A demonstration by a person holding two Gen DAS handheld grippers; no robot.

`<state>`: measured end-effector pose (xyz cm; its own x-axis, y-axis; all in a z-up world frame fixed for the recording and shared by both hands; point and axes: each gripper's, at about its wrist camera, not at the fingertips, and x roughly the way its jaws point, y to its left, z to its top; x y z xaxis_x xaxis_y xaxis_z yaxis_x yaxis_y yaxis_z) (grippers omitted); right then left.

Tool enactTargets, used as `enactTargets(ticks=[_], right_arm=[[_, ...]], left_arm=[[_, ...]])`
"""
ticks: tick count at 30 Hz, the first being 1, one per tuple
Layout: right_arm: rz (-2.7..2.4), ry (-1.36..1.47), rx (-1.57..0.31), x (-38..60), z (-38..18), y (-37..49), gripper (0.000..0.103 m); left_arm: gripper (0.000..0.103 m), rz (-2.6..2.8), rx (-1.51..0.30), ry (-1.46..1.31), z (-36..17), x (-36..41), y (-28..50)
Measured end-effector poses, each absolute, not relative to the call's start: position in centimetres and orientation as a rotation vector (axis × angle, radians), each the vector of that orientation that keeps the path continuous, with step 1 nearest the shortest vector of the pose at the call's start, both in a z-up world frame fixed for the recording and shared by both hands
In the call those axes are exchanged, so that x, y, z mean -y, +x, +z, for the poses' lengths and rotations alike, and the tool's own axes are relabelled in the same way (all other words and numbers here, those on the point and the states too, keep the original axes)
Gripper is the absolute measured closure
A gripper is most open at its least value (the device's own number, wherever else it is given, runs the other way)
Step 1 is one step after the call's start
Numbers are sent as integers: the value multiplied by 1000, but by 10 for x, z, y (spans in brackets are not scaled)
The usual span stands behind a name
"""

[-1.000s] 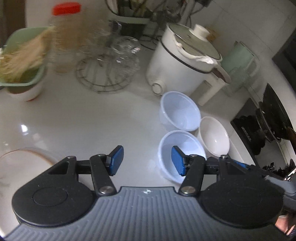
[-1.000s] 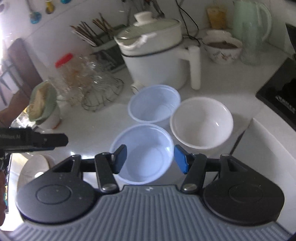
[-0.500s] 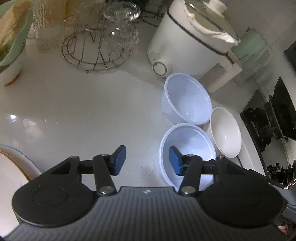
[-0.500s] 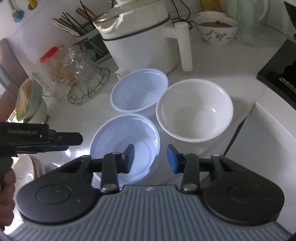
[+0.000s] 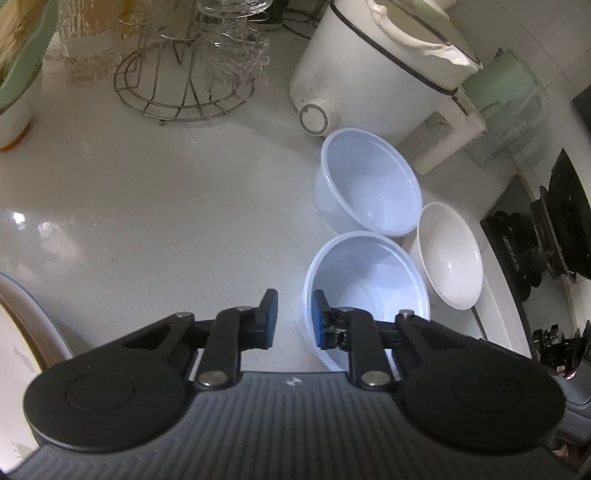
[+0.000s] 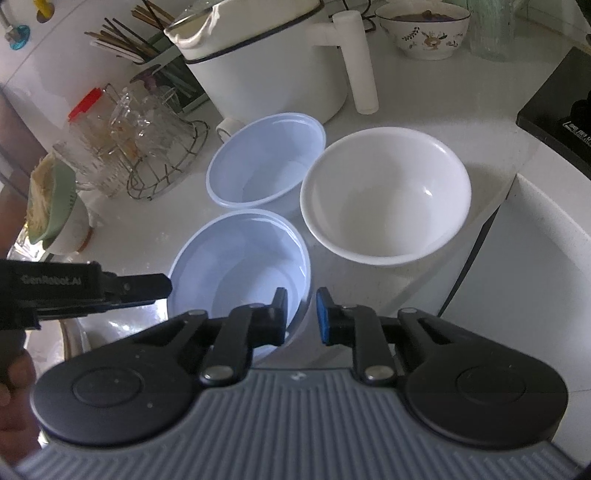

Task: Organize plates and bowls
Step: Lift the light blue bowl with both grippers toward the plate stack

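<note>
White counter [image 5: 155, 206] holds everything. Biggest item: white electric pot [image 5: 373, 62] w/ lid, at the back; its dial sits just behind the far blue bowl [image 5: 369, 184]. Wire rack [image 5: 177, 88] w/ upturned glasses is left of the pot, & a green strainer [image 6: 51, 199] on a white bowl sits further left. Patterned bowl [image 6: 423, 27] is at back right in the right wrist view; black stove [image 5: 546, 240] is at the right edge. White bowl [image 6: 384, 195] is upright, just beside both blue ones, rims touching or nearly so, can't tell which. Near blue bowl [image 6: 243, 258] is upright at the counter's front, closest to both tools. Plate edge [image 5: 18, 332] shows at lower left of the left wrist view. Left gripper [image 5: 293, 317]: jaws apart w/ a narrow gap, straddling the bowl's left rim, one pad outside & one inside; contact not clear, nothing clamped. Right gripper [image 6: 301, 314]: jaws likewise parted narrowly, straddling the bowl's right rim w/ the left pad over its interior & the blue pad outside; not clenched on it as far as I can see.
</note>
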<state>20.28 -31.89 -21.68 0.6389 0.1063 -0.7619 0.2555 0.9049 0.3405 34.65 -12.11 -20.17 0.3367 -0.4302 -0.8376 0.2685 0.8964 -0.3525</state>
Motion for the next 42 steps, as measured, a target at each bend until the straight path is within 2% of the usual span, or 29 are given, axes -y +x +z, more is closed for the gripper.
enactTargets(ticks=[3, 5, 26, 42], right_arm=[[-78, 447, -882, 319, -217, 203, 88], [-67, 440, -885, 317, -216, 204, 89], [146, 372, -867, 271, -191, 218, 89], [225, 320, -912, 235, -199, 240, 89]], left_arm=[[92, -467, -1144, -174, -201, 122, 347], [94, -472, -1146, -173, -200, 122, 347], [94, -338, -1104, -213, -167, 50, 330], [92, -210, -1121, -200, -183, 24, 334]])
